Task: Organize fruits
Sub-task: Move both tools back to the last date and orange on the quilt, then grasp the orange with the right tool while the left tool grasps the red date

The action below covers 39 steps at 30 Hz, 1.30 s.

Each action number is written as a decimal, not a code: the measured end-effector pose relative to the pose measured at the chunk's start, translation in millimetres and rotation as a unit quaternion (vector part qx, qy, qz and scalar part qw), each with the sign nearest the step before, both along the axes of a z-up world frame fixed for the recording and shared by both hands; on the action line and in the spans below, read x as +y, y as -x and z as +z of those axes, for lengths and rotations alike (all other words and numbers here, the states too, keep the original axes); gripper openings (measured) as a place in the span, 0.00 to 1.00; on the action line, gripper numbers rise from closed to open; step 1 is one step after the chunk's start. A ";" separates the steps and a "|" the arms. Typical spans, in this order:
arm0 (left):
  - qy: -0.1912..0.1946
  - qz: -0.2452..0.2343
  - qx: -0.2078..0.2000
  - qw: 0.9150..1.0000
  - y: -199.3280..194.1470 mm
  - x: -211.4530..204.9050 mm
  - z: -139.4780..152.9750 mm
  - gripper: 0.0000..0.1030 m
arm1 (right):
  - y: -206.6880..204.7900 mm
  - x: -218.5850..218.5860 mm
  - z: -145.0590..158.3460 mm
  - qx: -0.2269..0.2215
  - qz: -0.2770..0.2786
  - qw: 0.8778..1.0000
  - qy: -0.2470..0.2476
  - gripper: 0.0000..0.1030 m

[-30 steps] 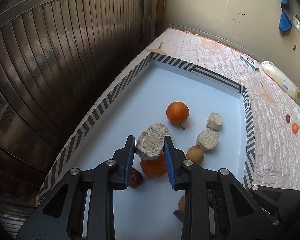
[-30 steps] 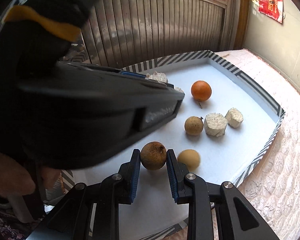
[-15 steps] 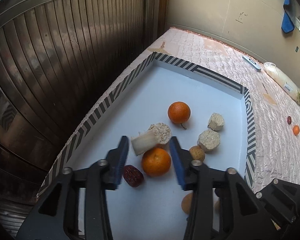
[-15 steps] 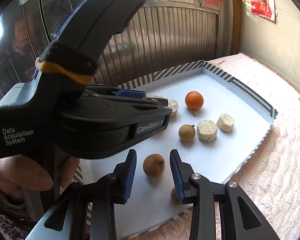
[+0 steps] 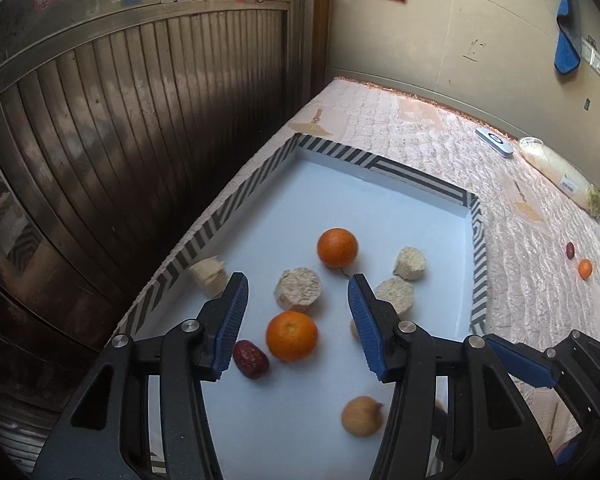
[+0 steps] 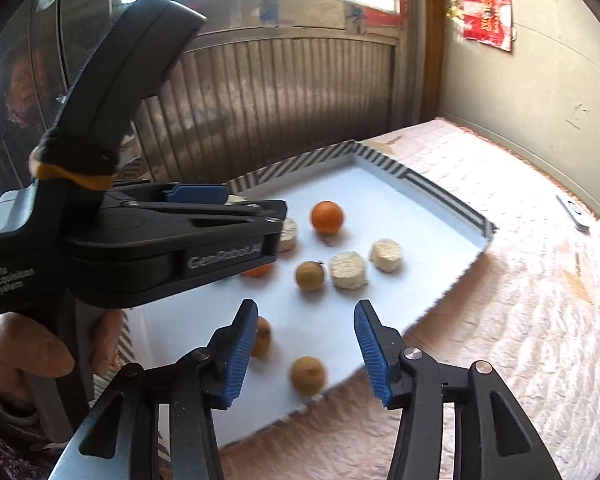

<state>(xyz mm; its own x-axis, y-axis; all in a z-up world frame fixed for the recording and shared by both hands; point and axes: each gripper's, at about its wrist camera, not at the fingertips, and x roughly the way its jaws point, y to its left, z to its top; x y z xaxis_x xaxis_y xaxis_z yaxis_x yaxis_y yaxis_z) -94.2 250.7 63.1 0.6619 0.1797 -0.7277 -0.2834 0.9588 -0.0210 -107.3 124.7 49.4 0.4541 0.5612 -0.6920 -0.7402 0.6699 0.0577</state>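
Observation:
A white tray (image 5: 380, 200) with a striped rim holds two oranges (image 5: 292, 336) (image 5: 337, 247), a red date (image 5: 251, 359), brown longans (image 5: 361, 416) and several pale fibrous chunks (image 5: 298, 290). One chunk (image 5: 209, 276) lies against the tray's left rim. My left gripper (image 5: 298, 320) hovers open above the near orange, with nothing touching its pads. My right gripper (image 6: 306, 354) is over the tray's near edge and its jaws are opening. A longan (image 6: 308, 376) lies on the tray below them, free of the pads. A second longan (image 6: 262, 342) is half hidden behind the left finger.
A pink quilted cover (image 5: 540, 300) surrounds the tray, with a small orange (image 5: 585, 269) and a date (image 5: 570, 250) at its right. A remote (image 5: 494, 142) and a bagged vegetable (image 5: 560, 176) lie at the back. A dark slatted shutter (image 5: 120, 140) stands to the left. A hand (image 6: 20, 352) holds the left gripper.
My left gripper opened and dropped the pale chunk, which ended against the left rim. My right gripper opened, let go of the brown longan and drew back and up.

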 end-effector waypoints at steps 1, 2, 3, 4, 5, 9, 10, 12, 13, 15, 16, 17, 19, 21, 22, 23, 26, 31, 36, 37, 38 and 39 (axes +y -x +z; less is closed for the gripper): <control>0.000 -0.004 -0.001 1.000 -0.9 -3.8 0.6 0.51 | -3.6 -0.4 0.0 0.000 -0.005 1.000 0.002 0.47; 0.001 -0.008 -0.001 1.000 -1.8 -8.0 1.2 0.51 | -6.4 -4.8 0.1 0.000 -0.010 1.000 0.003 0.47; 0.001 -0.013 -0.002 1.000 -2.9 -12.2 1.7 0.51 | -10.0 -9.2 0.2 0.001 -0.016 1.000 0.003 0.47; 0.001 -0.019 -0.002 1.000 -4.5 -17.0 2.1 0.51 | -12.5 -13.1 -1.0 0.002 -0.021 1.000 0.003 0.47; 0.001 -0.025 -0.002 1.000 -6.2 -22.4 2.5 0.51 | -14.0 -19.3 -0.3 0.005 -0.027 1.000 0.001 0.47; 0.001 -0.046 -0.002 0.999 -12.5 -42.9 4.2 0.51 | -16.0 -45.8 3.3 0.011 -0.050 0.999 -0.003 0.47; 0.002 -0.052 -0.001 0.999 -14.6 -48.2 4.7 0.51 | -17.3 -53.6 3.6 0.010 -0.057 0.998 -0.003 0.47; 0.004 -0.063 0.000 0.998 -19.3 -59.3 5.3 0.51 | -20.7 -66.2 2.9 0.011 -0.070 0.997 -0.002 0.47; 0.005 -0.069 0.001 0.998 -21.1 -66.0 5.7 0.51 | -23.1 -72.8 1.7 0.013 -0.077 0.997 -0.002 0.47; 0.007 -0.082 0.000 0.997 -24.0 -79.8 6.8 0.51 | -24.9 -88.0 3.3 0.014 -0.093 0.996 -0.003 0.47; 0.008 -0.089 0.001 0.996 -25.6 -85.4 7.4 0.51 | -24.1 -96.5 5.1 0.015 -0.101 0.995 -0.004 0.47; 0.008 -0.096 0.002 0.995 -27.6 -92.5 7.9 0.51 | -26.0 -102.7 4.8 0.016 -0.107 0.994 -0.003 0.47; 0.011 -0.110 0.005 0.994 -31.2 -105.8 8.1 0.51 | -29.0 -122.7 4.6 0.018 -0.124 0.992 0.000 0.47; 0.015 -0.124 0.009 0.992 -35.9 -119.2 8.3 0.51 | -32.0 -140.6 4.1 0.017 -0.136 0.991 0.002 0.47; 0.016 -0.131 0.011 0.991 -38.1 -126.4 7.9 0.51 | -34.0 -149.6 3.9 0.019 -0.144 0.989 0.003 0.48; 0.017 -0.138 0.014 0.990 -40.8 -133.9 7.3 0.51 | -36.9 -160.7 3.2 0.021 -0.153 0.988 0.004 0.49; 0.019 -0.156 0.023 0.987 -47.0 -154.8 5.6 0.51 | -45.7 -193.1 1.3 0.021 -0.178 0.984 0.010 0.56; 0.024 -0.186 0.036 0.982 -60.1 -188.7 6.0 0.51 | -64.2 -249.4 -4.8 0.025 -0.223 0.974 0.037 0.56; 0.025 -0.211 0.052 0.976 -80.6 -223.5 5.7 0.51 | -89.0 -296.1 -14.4 0.039 -0.259 0.964 0.042 0.56; 0.026 -0.215 0.054 0.975 -84.1 -229.6 5.4 0.51 | -94.2 -300.9 -16.0 0.041 -0.260 0.964 0.043 0.56; 0.027 -0.219 0.057 0.974 -88.8 -236.6 4.6 0.51 | -99.8 -304.9 -17.5 0.041 -0.262 0.963 0.048 0.56; 0.028 -0.223 0.061 0.973 -92.3 -242.1 3.9 0.51 | -104.6 -307.0 -18.1 0.040 -0.262 0.963 0.051 0.56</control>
<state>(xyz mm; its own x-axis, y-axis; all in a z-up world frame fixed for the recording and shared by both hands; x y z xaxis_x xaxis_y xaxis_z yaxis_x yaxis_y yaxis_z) -1.9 8.6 67.0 0.5725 -0.1475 -0.8065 0.1557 0.9853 -0.0696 -2.7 -182.4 31.4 0.5991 0.1964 -0.7762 -0.2940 0.9557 0.0148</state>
